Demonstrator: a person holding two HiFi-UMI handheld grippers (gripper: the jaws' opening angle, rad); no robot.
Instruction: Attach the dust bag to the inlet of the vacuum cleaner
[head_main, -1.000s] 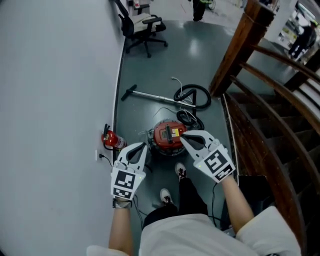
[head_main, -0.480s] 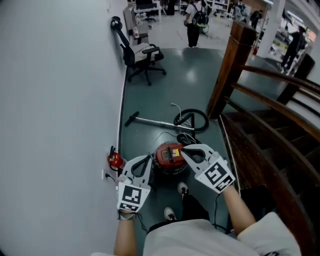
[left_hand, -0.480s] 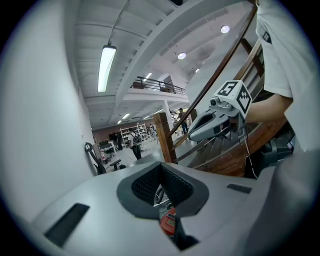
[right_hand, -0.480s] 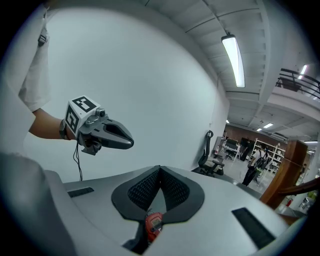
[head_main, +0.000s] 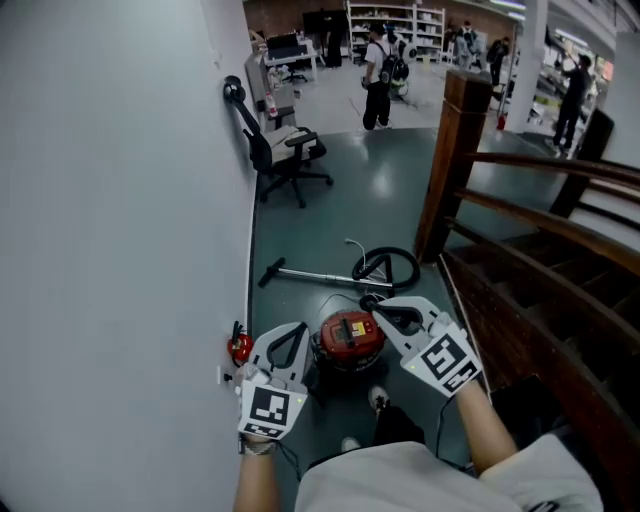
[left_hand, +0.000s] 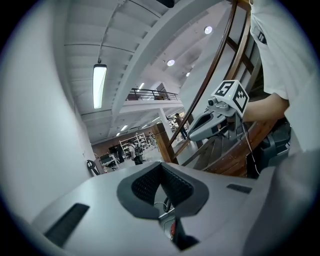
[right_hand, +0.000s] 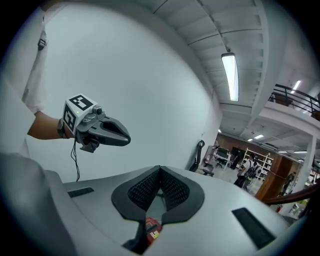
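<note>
The red vacuum cleaner (head_main: 348, 340) sits on the dark floor below me, near my feet. I see no dust bag in any view. My left gripper (head_main: 297, 329) is held in the air to the left of the vacuum, jaws shut and empty. My right gripper (head_main: 372, 303) hovers over its upper right, also shut on nothing. In the left gripper view the jaw tips (left_hand: 161, 168) meet, and the right gripper (left_hand: 193, 135) shows beyond them. In the right gripper view the closed jaws (right_hand: 160, 170) frame a bit of the red vacuum (right_hand: 151, 228); the left gripper (right_hand: 125, 138) floats before the white wall.
A coiled black hose (head_main: 386, 268) and metal wand (head_main: 312, 274) lie beyond the vacuum. A red fire extinguisher (head_main: 240, 348) stands by the white wall. A wooden stair railing (head_main: 500, 205) runs on the right. An office chair (head_main: 287, 156) and people (head_main: 378, 62) are farther off.
Both grippers have risen, still shut. The head view has tilted up, so the vacuum sits lower in the picture and more of the room beyond shows.
</note>
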